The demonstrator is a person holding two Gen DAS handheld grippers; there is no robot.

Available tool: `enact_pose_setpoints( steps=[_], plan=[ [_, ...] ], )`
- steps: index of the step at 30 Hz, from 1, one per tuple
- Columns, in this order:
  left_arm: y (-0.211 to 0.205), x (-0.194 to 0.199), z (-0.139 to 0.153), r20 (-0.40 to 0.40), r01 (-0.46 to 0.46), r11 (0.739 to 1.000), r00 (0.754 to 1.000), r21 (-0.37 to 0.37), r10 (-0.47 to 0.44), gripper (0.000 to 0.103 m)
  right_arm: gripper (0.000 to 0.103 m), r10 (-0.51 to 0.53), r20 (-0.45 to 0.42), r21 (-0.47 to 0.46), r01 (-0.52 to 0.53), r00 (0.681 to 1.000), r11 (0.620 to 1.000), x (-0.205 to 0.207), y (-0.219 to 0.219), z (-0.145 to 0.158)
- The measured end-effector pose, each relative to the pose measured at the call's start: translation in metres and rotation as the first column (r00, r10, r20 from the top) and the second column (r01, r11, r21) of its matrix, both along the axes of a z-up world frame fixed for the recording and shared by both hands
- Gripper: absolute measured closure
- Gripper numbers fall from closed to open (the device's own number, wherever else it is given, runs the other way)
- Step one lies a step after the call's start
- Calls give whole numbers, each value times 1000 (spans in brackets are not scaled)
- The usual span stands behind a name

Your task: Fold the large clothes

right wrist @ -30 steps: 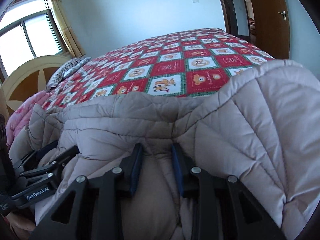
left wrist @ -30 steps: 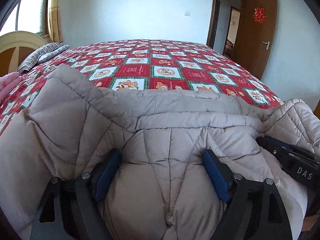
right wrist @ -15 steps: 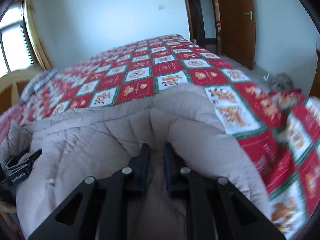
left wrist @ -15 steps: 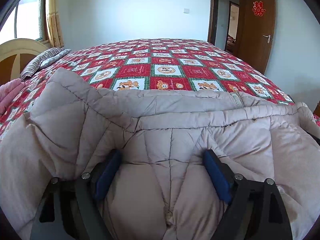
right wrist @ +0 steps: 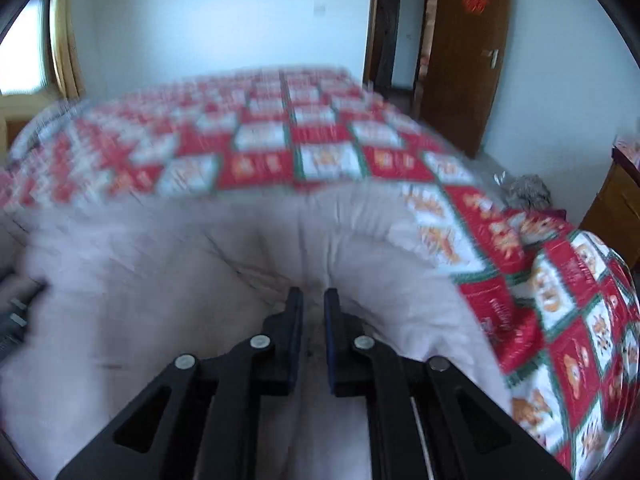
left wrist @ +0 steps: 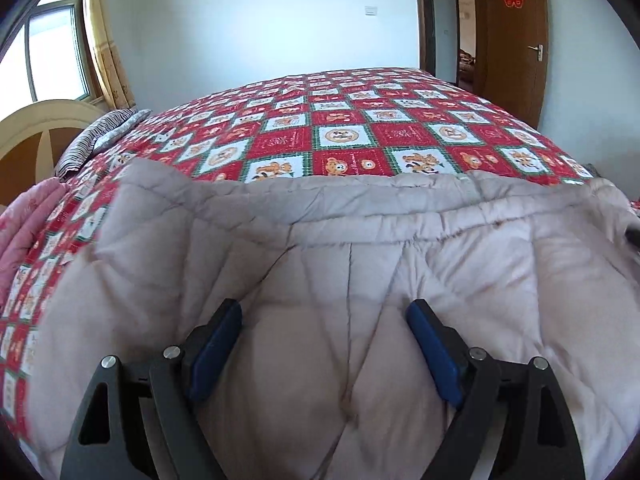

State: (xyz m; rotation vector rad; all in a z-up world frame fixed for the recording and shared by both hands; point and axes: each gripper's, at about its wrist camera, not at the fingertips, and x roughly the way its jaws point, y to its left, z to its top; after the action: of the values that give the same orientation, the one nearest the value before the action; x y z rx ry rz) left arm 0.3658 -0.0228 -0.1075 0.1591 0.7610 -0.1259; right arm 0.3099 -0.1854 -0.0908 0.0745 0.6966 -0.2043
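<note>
A beige quilted padded coat (left wrist: pixel 360 248) lies spread across the near part of the bed, over a red patchwork bedspread (left wrist: pixel 344 136). My left gripper (left wrist: pixel 324 312) is open wide, its blue pads (left wrist: pixel 216 344) straddling a puffy bulge of the coat. In the blurred right wrist view the coat (right wrist: pixel 160 280) fills the lower left. My right gripper (right wrist: pixel 313 294) is shut on a fold of it near the coat's right edge, with only a thin gap between the jaws. A dark piece of the left gripper (right wrist: pixel 16 320) shows at the far left.
A striped pillow (left wrist: pixel 100 140), a cream headboard (left wrist: pixel 40 120) and pink bedding (left wrist: pixel 24 224) are at the left. A brown door (left wrist: pixel 512 40) stands open at the back right. A wooden cabinet (right wrist: pixel 616 208) and a grey bundle (right wrist: pixel 528 190) are beyond the bed's right corner (right wrist: pixel 580 300).
My right gripper closed on a coat fold and swung right and upward with it, leaving the left wrist view. The coat's right side has stretched out. My left gripper stayed put.
</note>
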Motion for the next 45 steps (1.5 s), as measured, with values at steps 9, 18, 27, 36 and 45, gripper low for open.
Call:
enact_pose_setpoints(
  steps=[9, 18, 27, 36, 45],
  plan=[
    [96, -91, 46, 59, -37, 985, 997, -168, 47, 17, 93, 270, 37, 139, -273, 962, 952, -37, 100, 21],
    [183, -148, 23, 35, -200, 917, 974, -345, 226, 17, 94, 267, -68, 72, -263, 961, 962, -2, 143, -66],
    [185, -162, -19, -83, -214, 790, 976, -574, 204, 16, 94, 268, -56, 62, -264, 962, 962, -7, 142, -70],
    [178, -108, -36, -60, -237, 742, 964, -627, 258, 10, 94, 269, -59, 94, -263, 961, 960, -6, 141, -71],
    [142, -98, 27, 137, 5, 797, 986, -603, 97, 80, 94, 268, -53, 223, -250, 962, 942, -6, 128, -73]
  ],
)
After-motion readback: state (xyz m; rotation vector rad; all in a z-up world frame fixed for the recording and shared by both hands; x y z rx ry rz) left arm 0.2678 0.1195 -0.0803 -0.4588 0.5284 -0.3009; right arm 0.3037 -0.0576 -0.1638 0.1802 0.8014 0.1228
